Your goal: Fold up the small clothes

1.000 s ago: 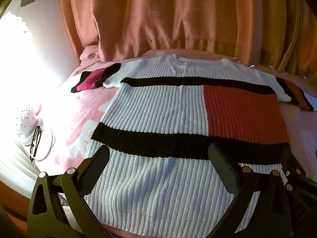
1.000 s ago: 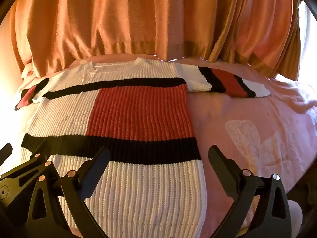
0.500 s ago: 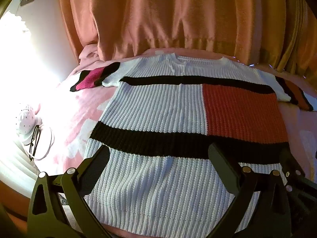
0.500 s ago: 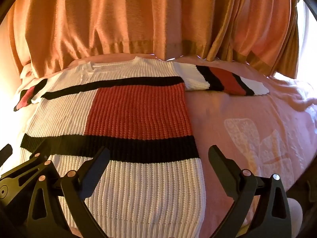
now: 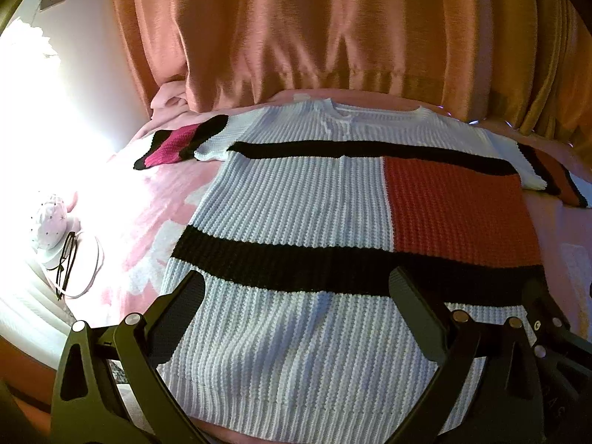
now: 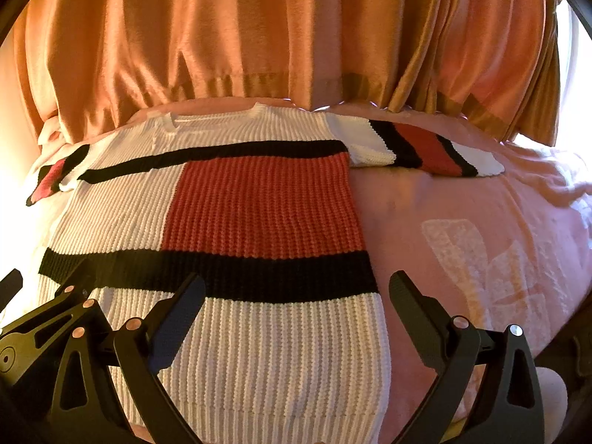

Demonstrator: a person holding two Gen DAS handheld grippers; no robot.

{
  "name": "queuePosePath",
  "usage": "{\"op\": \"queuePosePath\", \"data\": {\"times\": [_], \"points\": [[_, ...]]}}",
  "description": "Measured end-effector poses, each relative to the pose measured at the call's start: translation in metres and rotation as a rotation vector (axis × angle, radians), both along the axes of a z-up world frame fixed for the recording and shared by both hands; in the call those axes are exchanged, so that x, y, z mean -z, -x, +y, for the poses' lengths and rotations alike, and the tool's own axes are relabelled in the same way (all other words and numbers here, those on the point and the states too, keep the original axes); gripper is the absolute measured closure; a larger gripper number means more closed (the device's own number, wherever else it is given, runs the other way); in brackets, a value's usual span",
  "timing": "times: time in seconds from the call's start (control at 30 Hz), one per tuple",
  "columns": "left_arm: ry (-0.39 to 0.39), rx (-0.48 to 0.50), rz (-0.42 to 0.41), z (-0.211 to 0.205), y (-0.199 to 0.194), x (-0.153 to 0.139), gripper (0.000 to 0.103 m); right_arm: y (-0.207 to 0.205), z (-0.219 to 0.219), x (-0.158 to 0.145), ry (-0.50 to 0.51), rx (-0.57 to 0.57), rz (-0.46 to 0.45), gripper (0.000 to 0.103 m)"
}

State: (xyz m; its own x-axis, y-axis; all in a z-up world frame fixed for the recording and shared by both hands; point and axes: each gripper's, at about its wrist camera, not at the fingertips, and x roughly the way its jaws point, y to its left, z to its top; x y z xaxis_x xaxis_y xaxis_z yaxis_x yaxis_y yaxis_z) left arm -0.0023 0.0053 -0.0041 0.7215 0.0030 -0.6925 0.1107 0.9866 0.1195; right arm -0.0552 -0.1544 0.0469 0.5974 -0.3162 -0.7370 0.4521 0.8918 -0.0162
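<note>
Ribbed knit sweater [image 5: 296,222] fills mid-frame, my left tongs [image 5: 296,299] and right tongs [image 6: 296,299] wide apart, empty; one-layer pinches could skew folds.

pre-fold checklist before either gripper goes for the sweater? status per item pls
1. Sweater lies flat, front up: ok.
2. Both sleeves spread out, left sleeve, right sleeve: ok.
3. Left gripper open, holding nothing: ok.
4. Right gripper open, holding nothing: ok.
5. Bottom hem in view for a grab: ok.
6. Glasses and cap apart from the sweater: ok.
</note>
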Motion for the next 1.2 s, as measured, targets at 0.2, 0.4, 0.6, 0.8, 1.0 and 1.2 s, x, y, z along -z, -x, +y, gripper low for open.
{"op": "queuePosePath", "data": {"times": [0.2, 0.4, 0.6, 0.8, 1.0, 1.2], "points": [[-0.003, -0.004, 0.001, 0.0017, -0.0021, -0.0002, 0.006, -0.0001, 0.0019, 0.0012, -0.002, -0.001, 0.004, 0.005], [-0.004, -0.001, 0.000, 0.0023, -0.0020, -0.0001, 0.006, -0.0002, 0.0019, 0.0016, -0.004, 0.001, 0.004, 0.005], [-0.005, -0.004, 0.005, 0.0037, -0.0033, -0.0002, 0.006, -0.0016, 0.0029, 0.0040, -0.005, 0.002, 0.007, 0.005], [-0.004, -0.004, 0.005, 0.0037, -0.0032, -0.0004, 0.006, -0.0017, 0.0027, 0.0042, -0.007, 0.002, 0.007, 0.005], [-0.005, -0.004, 0.004, 0.0027, -0.0030, -0.0005, 0.006, -0.0020, 0.0028, 0.0040, -0.008, 0.002, 0.007, 0.005], [-0.006, -0.005, 0.005, 0.0033, -0.0034, -0.0004, 0.006, -0.0022, 0.0033, 0.0039, -0.008, 0.004, 0.008, 0.005]]}}
